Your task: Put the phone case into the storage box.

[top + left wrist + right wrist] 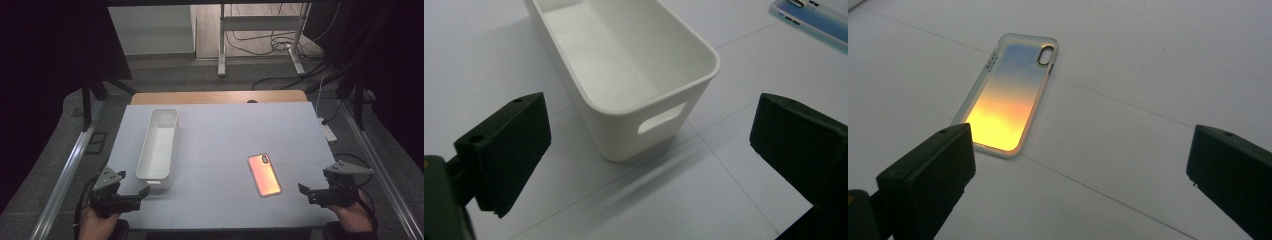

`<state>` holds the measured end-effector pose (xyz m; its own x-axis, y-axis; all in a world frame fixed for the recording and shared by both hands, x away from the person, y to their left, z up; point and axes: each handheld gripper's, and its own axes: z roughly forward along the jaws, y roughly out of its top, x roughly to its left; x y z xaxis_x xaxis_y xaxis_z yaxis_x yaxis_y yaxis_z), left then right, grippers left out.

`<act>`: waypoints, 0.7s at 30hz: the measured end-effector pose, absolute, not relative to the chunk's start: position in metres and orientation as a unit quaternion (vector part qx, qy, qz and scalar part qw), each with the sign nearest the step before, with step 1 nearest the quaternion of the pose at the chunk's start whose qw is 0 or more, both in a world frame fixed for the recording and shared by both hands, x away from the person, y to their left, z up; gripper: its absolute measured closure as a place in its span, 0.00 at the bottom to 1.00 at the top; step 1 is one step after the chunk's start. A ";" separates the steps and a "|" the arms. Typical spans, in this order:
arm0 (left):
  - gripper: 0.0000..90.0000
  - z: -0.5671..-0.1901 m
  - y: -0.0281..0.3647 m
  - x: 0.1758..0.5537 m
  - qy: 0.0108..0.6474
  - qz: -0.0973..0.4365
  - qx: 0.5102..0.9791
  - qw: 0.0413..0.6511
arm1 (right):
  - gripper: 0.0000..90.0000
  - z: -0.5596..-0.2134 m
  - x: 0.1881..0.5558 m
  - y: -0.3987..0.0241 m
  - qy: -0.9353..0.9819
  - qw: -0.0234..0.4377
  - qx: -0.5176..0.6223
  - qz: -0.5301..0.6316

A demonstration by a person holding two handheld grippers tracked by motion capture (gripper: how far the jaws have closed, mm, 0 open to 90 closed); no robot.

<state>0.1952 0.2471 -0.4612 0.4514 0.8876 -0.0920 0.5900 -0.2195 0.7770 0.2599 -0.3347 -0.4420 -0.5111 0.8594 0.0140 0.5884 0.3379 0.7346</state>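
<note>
A long white bin (159, 148) stands empty on the left half of the white table (225, 130). A phone case (264, 174) with an orange-to-blue sheen lies flat to the right of the middle. My left gripper (142, 192) rests at the front left corner, open, pointing at the bin's near end (634, 85). The right gripper (305, 191) sits at the front right, open and empty, just right of the case (1008, 95). In the left gripper view the case's end (814, 15) peeks in at top right.
Metal rails (70, 165) run along both sides of the table. A wooden edge (220, 97) borders the far side. Beyond it a desk frame (260, 30) and cables (280, 45) lie on the floor.
</note>
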 end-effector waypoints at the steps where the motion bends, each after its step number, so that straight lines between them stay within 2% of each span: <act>1: 0.04 -0.461 0.247 0.195 0.487 0.191 0.757 0.391 | 0.00 -0.442 0.260 -0.334 0.796 0.192 0.456 0.350; 21: 0.05 -0.461 0.251 0.195 0.491 0.179 0.749 0.407 | 0.00 -0.444 0.262 -0.331 0.806 0.189 0.450 0.335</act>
<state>0.1950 0.2515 -0.4613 0.4536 0.8815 -0.1310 0.5900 -0.1869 0.7855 0.2618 -0.3315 -0.4437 -0.5239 0.8517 -0.0032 0.5991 0.3712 0.7094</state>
